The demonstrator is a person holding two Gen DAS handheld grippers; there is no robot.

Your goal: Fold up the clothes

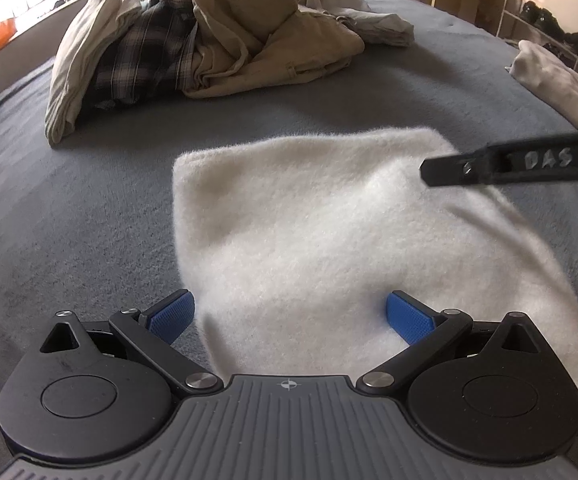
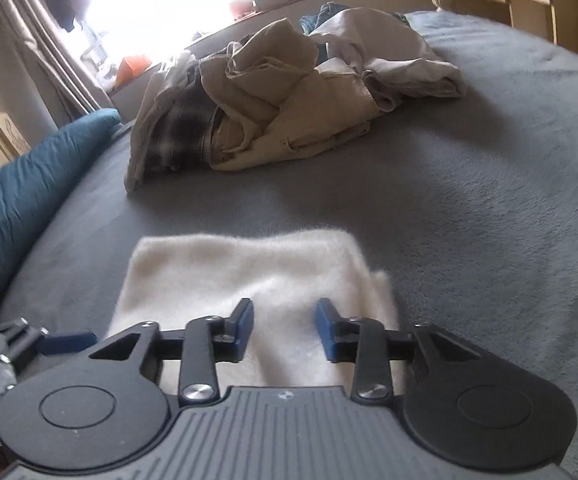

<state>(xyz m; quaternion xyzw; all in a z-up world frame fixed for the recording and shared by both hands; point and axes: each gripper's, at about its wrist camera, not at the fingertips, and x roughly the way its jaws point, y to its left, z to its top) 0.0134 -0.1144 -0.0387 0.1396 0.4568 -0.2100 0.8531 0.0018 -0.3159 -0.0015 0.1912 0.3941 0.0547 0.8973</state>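
A folded white fluffy garment (image 1: 309, 220) lies flat on the grey bed cover (image 1: 69, 220). My left gripper (image 1: 289, 316) is open wide over the garment's near edge. Its right blue pad is above the white fabric and its left pad is above the grey cover. In the right wrist view the same garment (image 2: 249, 268) lies under my right gripper (image 2: 285, 328), which is open with nothing pressed between its blue pads. One black finger (image 1: 469, 168) of the right gripper reaches in from the right, above the garment's far right corner.
A heap of unfolded clothes (image 1: 217, 40), beige trousers and a dark plaid shirt, lies further back on the bed (image 2: 281, 100). A teal pillow (image 2: 21, 200) lies at the left. Another pale cloth (image 1: 561, 80) sits at the right edge, near a shoe rack (image 1: 549, 28).
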